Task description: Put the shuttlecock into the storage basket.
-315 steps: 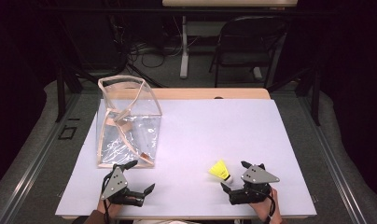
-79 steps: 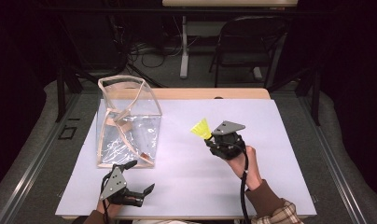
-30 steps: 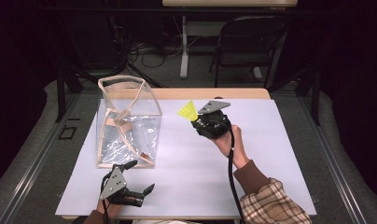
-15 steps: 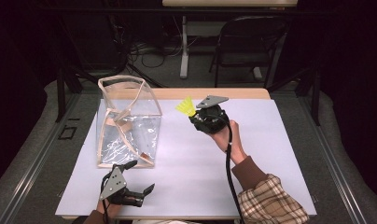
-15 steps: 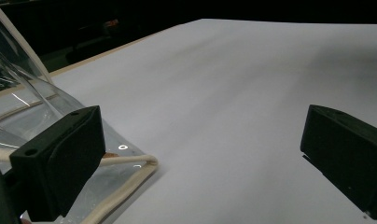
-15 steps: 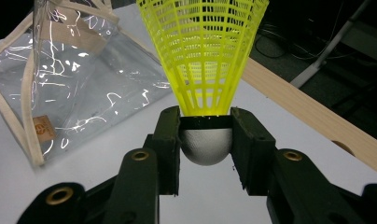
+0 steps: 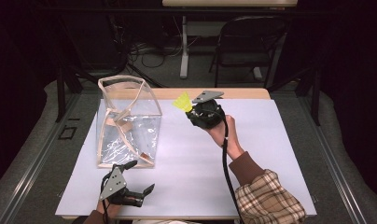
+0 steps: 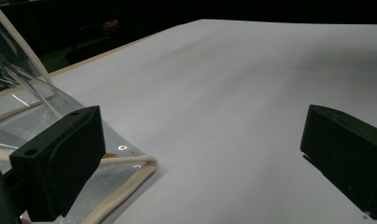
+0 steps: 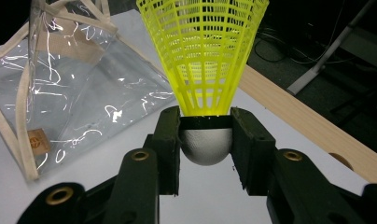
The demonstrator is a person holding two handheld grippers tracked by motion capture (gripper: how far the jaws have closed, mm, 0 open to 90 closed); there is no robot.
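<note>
A yellow shuttlecock (image 7: 182, 101) (image 9: 204, 60) with a white rounded head is clamped by its head in my right gripper (image 7: 191, 112) (image 9: 206, 140), raised above the far middle of the table. It hangs just right of the clear plastic bag (image 7: 127, 121) (image 9: 70, 88) with beige trim, whose top stands open. My left gripper (image 7: 139, 178) (image 8: 200, 154) rests open near the table's front edge, in front of the bag's near corner (image 8: 126, 168), with nothing between its jaws.
A white sheet covers the table (image 7: 270, 154), with a wooden edge at the far side (image 7: 238, 93). A folding chair (image 7: 247, 42) and a desk leg stand beyond the table. Dark floor borders both sides.
My right gripper picked the shuttlecock up from the front right of the table and has carried it up and left toward the bag. The left gripper has stayed put.
</note>
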